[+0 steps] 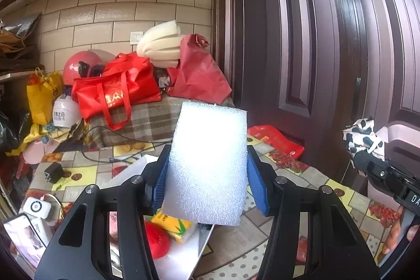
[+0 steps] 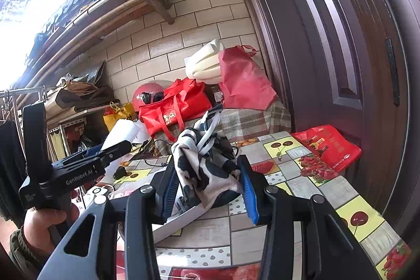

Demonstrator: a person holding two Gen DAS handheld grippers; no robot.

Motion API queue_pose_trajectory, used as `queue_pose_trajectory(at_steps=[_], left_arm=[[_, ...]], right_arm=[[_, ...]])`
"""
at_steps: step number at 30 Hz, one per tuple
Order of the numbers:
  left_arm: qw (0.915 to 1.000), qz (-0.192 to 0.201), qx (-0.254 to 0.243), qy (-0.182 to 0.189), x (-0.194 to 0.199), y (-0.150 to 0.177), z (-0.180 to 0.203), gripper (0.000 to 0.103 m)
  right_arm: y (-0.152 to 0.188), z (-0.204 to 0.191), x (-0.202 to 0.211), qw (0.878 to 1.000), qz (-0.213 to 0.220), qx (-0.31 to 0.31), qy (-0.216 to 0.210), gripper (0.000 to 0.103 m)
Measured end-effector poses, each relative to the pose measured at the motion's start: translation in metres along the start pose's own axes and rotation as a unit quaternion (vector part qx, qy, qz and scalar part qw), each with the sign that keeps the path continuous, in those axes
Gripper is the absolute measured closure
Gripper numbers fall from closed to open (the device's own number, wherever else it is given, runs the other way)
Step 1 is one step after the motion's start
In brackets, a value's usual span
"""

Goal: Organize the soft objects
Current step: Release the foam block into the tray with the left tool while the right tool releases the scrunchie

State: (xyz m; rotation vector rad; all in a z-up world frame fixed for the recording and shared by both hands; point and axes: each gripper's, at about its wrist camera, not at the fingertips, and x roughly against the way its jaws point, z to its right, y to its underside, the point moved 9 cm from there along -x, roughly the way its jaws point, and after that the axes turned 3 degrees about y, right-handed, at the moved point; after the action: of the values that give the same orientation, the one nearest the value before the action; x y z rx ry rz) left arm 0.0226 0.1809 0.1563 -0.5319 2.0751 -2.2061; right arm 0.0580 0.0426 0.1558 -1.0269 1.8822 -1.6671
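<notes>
From the left wrist, we have the left gripper [image 1: 207, 175] closed partway on a white foam block [image 1: 210, 162], blue pads pressing both of its long sides. The block stands upright between the jaws, its long axis running up and away from us, lifted clear of the fruit-print tablecloth [image 1: 288, 164]. Below and just behind it we see a white tray [image 1: 183, 253] holding a red plush ball [image 1: 157, 240] and a yellow packet [image 1: 174, 225]. That tray lies under and toward us from the block, so we judge the next move is a tilt down and back. Off to the right edge, the right gripper [image 1: 365, 148] carries a cow-print cloth [image 1: 363, 135].

Switching to the right wrist, we see that gripper [image 2: 207, 188] partly closed on the cow-print cloth [image 2: 204, 164], a bunched bundle hanging loose between the pads above the table. The tray's white rim [image 2: 181, 219] sits directly beneath and slightly left of the bundle. The left gripper [image 2: 115, 148] shows at left, held in a hand [image 2: 44, 225], with the foam [image 2: 120, 130] at its tip. Both loads hover near the tray; we reckon the cloth is closer to dropping in.
</notes>
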Motion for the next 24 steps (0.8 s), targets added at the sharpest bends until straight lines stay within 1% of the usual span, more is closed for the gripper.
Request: queue_pose_trajectory(at_steps=[5, 11, 15, 18, 20, 22, 24], left_arm=[[0.9997, 0.022, 0.004, -0.001, 0.008, -0.013, -0.012, 0.049], [0.9995, 0.015, 0.024, -0.01, 0.002, -0.011, -0.038, 0.049], [0.9987, 0.007, 0.041, -0.028, -0.003, -0.006, -0.063, 0.049], [0.9965, -0.002, 0.068, -0.048, -0.007, -0.001, -0.095, 0.049], [0.9935, -0.006, 0.093, -0.065, -0.007, 0.004, -0.121, 0.049], [0.9908, -0.008, 0.108, -0.081, -0.007, 0.008, -0.139, 0.049], [0.9892, -0.012, 0.112, -0.094, -0.008, 0.012, -0.15, 0.049]], right_arm=[[-0.008, -0.005, 0.0, 1.0, 0.008, 0.01, 0.005, 0.059], [-0.018, -0.016, -0.008, 1.0, 0.012, 0.02, 0.007, 0.059], [-0.022, -0.025, -0.017, 1.0, 0.01, 0.028, 0.004, 0.059], [-0.023, -0.03, -0.028, 1.0, 0.001, 0.028, -0.001, 0.059], [-0.023, -0.032, -0.037, 1.0, -0.006, 0.03, -0.004, 0.059], [-0.025, -0.035, -0.043, 0.999, -0.009, 0.033, -0.004, 0.059], [-0.026, -0.039, -0.052, 0.999, -0.016, 0.034, -0.009, 0.059]])
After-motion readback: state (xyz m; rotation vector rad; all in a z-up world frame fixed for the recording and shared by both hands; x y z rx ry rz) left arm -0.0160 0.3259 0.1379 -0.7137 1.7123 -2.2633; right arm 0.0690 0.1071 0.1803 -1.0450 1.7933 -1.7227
